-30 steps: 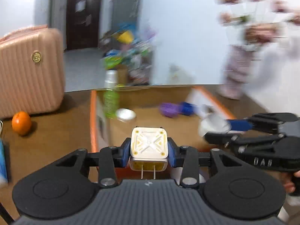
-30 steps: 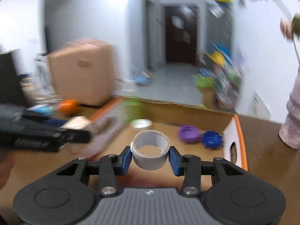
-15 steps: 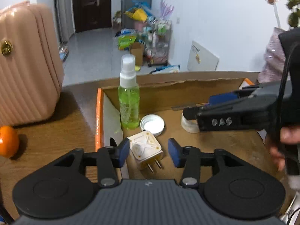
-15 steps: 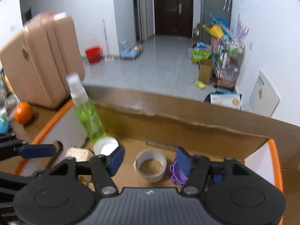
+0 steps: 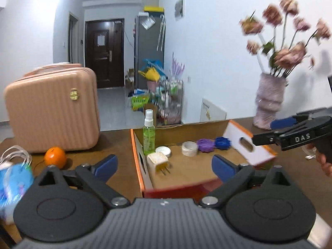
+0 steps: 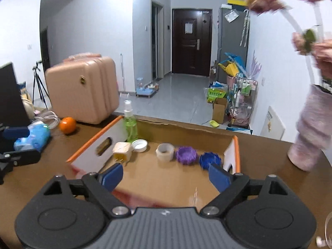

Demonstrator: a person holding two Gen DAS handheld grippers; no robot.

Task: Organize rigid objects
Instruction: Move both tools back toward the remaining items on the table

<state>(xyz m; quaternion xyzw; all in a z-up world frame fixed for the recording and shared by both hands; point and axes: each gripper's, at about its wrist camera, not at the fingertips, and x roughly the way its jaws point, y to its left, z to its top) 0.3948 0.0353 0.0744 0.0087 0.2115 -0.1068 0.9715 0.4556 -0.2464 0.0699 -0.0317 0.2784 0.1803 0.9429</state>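
Note:
A shallow cardboard box with orange-edged flaps lies on the brown table. Inside lie a white plug adapter, a roll of white tape, a green spray bottle, a white lid, a purple ridged ring and a blue one. My left gripper hangs before the box, jaws opening, nothing between them. My right gripper is likewise opening and empty; it shows at the right of the left wrist view.
A pink suitcase stands at the left with an orange, a white cable and a blue packet before it. A pink vase of flowers stands at the right.
The left gripper let go of the plug adapter and the right let go of the tape roll; both now lie in the box. Both grippers opened wide and drew back from the box.

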